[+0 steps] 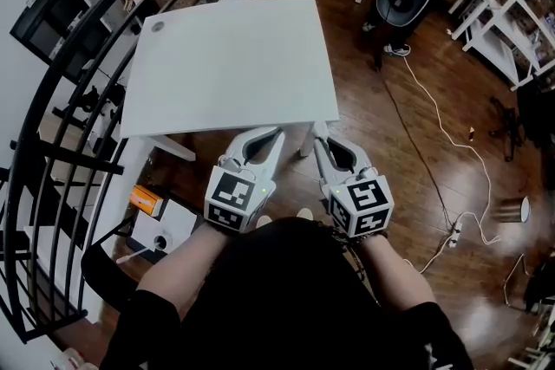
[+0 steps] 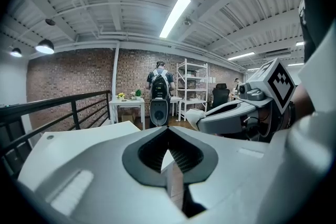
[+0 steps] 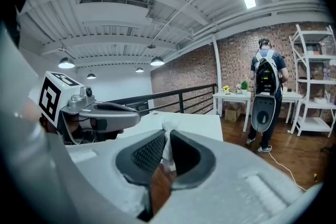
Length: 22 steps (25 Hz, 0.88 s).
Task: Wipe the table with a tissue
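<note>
At the near edge of one white table [image 1: 230, 65], two tools: the right hand-held gripper [image 1: 319, 140], at 5 o'clock, pinches one tissue [image 3: 169, 136]; the left hand-held gripper [image 1: 277, 133], at 6 o'clock, is closed, empty.

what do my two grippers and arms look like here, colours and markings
The left gripper and right gripper match: light grey moulded shells tapering to the tips, with dark textured pads lining the jaws. Each carries a white cube printed with black square markers. The person wears a black top with short sleeves.
</note>
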Available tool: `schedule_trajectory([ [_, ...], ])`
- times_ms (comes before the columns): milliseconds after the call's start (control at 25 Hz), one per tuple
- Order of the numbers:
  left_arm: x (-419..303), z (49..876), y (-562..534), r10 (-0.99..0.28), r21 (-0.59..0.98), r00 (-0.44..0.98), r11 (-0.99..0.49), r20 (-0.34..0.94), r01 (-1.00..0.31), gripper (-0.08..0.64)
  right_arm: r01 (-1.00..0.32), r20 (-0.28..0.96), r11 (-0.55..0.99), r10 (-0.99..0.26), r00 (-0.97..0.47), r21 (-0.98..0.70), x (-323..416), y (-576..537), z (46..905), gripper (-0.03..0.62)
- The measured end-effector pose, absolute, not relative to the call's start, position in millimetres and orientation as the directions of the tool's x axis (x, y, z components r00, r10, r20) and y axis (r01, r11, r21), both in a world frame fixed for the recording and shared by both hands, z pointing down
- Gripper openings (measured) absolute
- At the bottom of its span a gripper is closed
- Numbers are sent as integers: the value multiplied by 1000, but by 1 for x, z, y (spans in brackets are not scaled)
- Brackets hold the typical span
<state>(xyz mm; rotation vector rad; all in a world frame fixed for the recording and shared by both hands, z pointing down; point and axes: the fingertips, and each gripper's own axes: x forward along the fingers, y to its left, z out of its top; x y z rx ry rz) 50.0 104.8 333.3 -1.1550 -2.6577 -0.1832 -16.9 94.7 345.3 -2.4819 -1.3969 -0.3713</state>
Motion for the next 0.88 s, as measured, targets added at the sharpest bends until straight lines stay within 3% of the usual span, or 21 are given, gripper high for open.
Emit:
schedule_trajectory([
  [880, 33, 334, 106, 703, 6, -658, 682, 272, 731, 15, 860, 343, -501, 794, 502, -99, -32, 95, 347, 16],
])
